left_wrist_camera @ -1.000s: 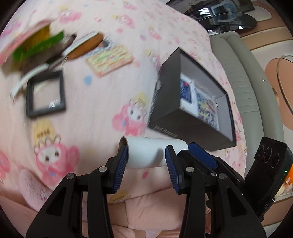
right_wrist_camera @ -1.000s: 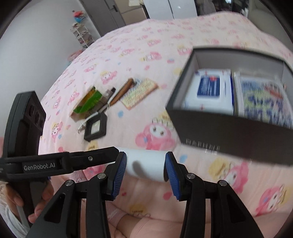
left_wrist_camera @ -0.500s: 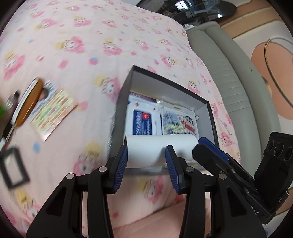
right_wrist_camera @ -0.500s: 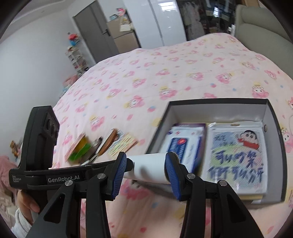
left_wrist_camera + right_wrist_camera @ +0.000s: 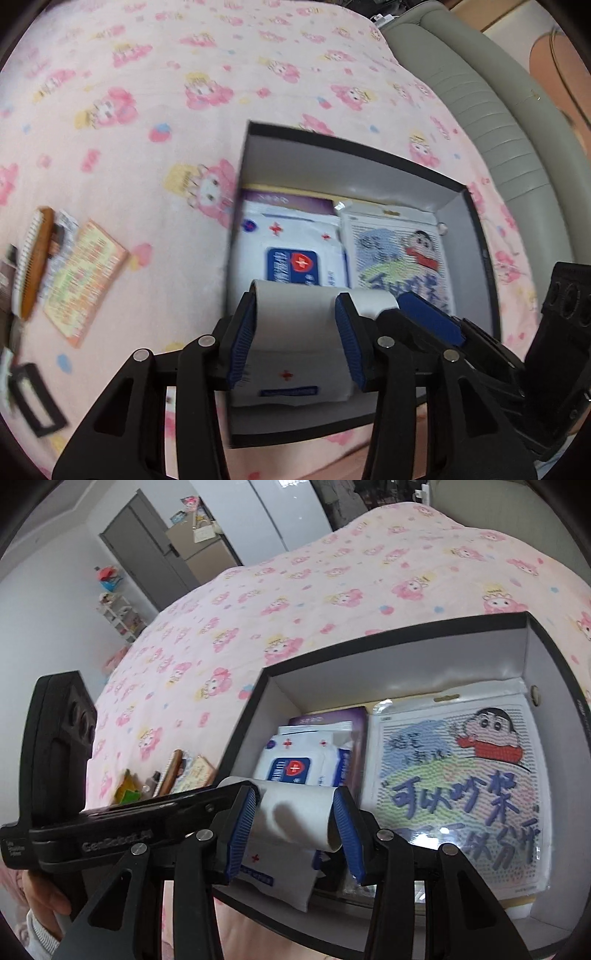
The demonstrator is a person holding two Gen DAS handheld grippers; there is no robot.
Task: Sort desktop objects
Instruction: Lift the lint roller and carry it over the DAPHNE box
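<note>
White paper roll (image 5: 295, 314) hangs above the near end of the black open cardboard box (image 5: 369, 155), over the white wet-wipe packs (image 5: 295, 251) that lie beside a cartoon-printed flat packet (image 5: 461, 775). The left gripper (image 5: 295, 334) and the right gripper (image 5: 293, 825) each have blue-padded jaws pinching one end of the roll. The box sits on a bed under a pink cartoon-print blanket (image 5: 147, 92), where a wooden comb (image 5: 35, 258) and an orange printed card (image 5: 85, 284) lie well to its left.
</note>
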